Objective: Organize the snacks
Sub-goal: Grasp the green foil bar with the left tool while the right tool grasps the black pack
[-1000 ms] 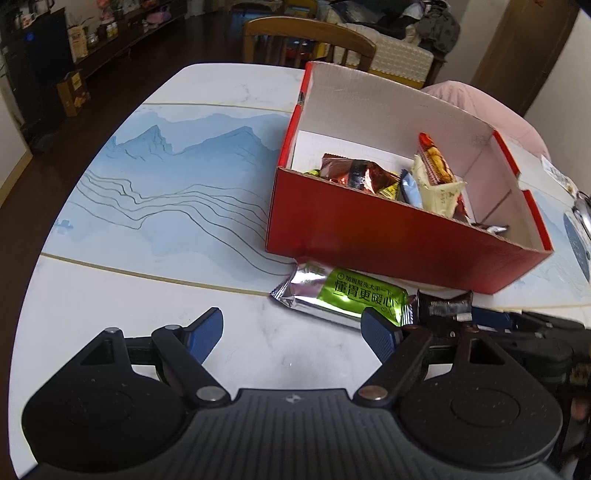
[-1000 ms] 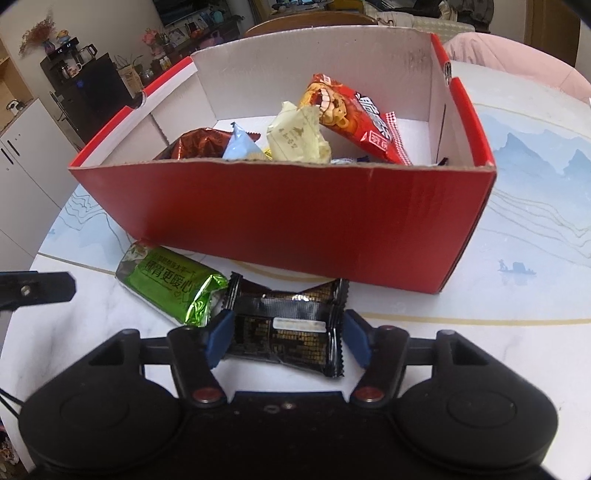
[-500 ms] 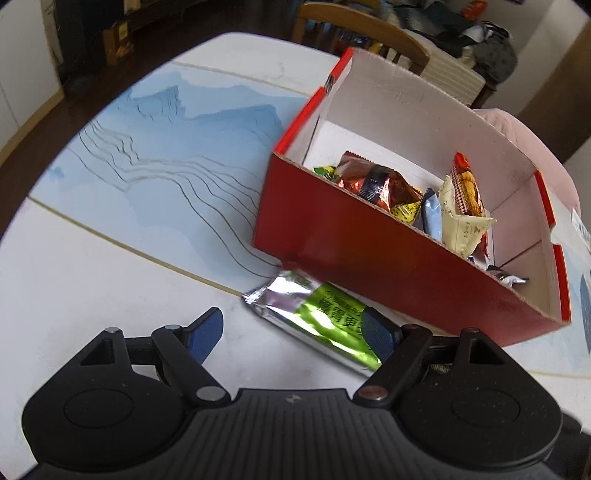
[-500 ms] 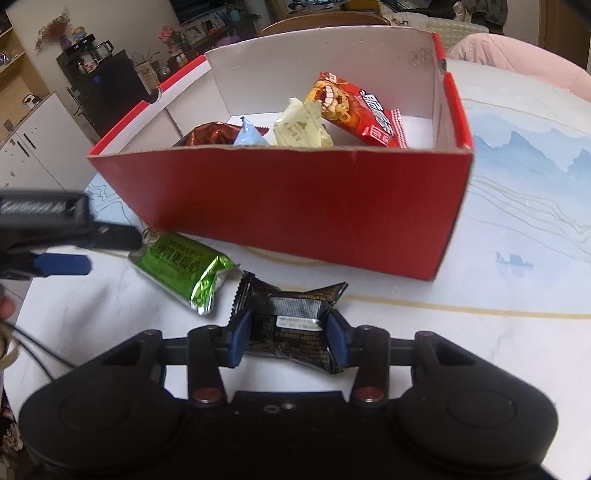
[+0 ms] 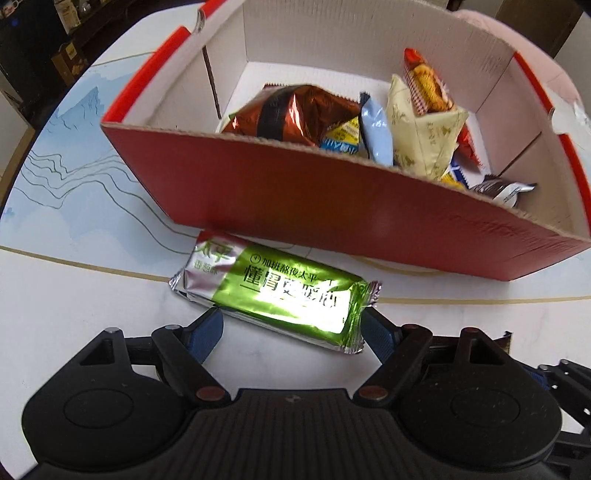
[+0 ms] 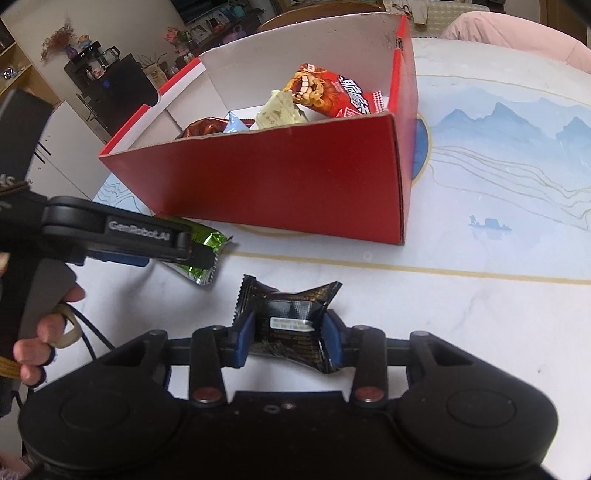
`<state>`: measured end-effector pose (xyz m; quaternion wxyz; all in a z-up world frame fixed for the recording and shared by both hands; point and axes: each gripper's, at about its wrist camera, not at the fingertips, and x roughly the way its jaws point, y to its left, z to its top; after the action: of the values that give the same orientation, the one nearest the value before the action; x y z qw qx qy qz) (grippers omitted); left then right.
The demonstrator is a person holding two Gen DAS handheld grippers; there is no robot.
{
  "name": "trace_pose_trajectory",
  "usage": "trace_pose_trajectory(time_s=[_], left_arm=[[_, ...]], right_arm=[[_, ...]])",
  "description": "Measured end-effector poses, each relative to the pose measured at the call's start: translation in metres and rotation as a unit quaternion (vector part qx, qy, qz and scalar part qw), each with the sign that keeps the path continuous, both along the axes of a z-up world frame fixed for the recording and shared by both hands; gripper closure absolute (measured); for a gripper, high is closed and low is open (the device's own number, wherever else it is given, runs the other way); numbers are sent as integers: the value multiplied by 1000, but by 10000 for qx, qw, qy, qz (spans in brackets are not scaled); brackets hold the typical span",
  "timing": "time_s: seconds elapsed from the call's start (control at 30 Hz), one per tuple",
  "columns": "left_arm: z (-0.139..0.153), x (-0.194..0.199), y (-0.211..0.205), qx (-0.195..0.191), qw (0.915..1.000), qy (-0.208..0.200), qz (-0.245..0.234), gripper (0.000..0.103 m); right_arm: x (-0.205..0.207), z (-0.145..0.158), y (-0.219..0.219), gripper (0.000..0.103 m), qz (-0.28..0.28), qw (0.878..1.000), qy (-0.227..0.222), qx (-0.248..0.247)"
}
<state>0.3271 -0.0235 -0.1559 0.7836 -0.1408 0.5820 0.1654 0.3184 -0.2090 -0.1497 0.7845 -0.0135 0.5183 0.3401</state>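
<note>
A green foil snack packet (image 5: 280, 291) lies flat on the table against the front of the red cardboard box (image 5: 332, 206). My left gripper (image 5: 293, 328) stands open just over it, one blue pad at each end, neither touching. In the right wrist view the same packet (image 6: 201, 242) pokes out under the left gripper's finger (image 6: 199, 256). My right gripper (image 6: 290, 336) is closing its jaws on a black snack packet (image 6: 291, 317), which is crumpled between the pads in front of the box (image 6: 277, 177). The box holds several snacks, among them a brown foil bag (image 5: 291, 110) and a red packet (image 6: 332, 96).
The table (image 6: 480, 295) is white marble with a blue mountain print. A person's hand (image 6: 44, 332) holds the left gripper's handle at the left. A pink cushion (image 6: 509, 33) lies beyond the box; a dark cabinet (image 6: 110, 88) stands behind the table.
My left gripper came down and forward until its open fingers flank the green packet. The right jaws narrowed onto the black packet, squeezing it, and the right gripper drew back a little from the box.
</note>
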Motion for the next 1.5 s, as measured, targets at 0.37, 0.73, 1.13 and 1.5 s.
trace_pose_trajectory(time_s=[0.37,0.73,1.13,1.5], left_arm=[[-6,-23,26,-328,9977,144,575,20],[9,-62,79,-1091,9791,-305,1687,22],[14,-37,68,-675,9688,-798,2246,22],[2,-35,81,-591,9616,-452,2642,22]], right_arm=[[0,0,-5,66,7,10000,47,78],[-4,0,-3,67,133,9997,114,163],[-3,1,-6,68,148,9997,121,179],[-2,-1,-8,68,118,9995,173,239]])
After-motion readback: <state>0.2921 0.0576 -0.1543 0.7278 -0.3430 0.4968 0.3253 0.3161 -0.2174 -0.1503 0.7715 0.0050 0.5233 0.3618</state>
